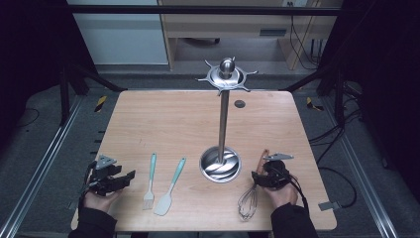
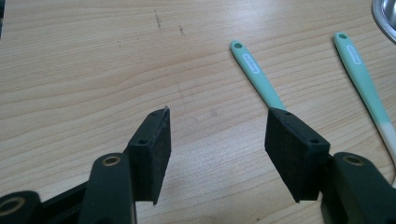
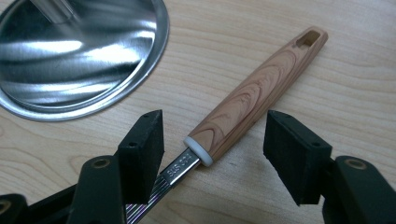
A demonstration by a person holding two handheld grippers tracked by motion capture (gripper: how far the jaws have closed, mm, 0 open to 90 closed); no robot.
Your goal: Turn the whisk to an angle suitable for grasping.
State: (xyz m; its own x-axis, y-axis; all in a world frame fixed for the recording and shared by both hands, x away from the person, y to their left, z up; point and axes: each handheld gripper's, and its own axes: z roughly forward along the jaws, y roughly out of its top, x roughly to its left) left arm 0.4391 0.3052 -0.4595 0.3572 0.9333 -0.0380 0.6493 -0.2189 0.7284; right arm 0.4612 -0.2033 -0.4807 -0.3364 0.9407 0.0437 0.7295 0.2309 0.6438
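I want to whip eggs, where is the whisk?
The whisk lies at the near right of the table in the high view, just right of the stand's round metal base, with the open right gripper around its wooden handle.

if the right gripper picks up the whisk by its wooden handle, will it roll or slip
The whisk probably won't slip much: the right gripper has flat padded fingers straddling the wooden handle. That handle is round and tapered, so it may twist when squeezed. The wire head looks light, but held near the neck the handle end may tip.
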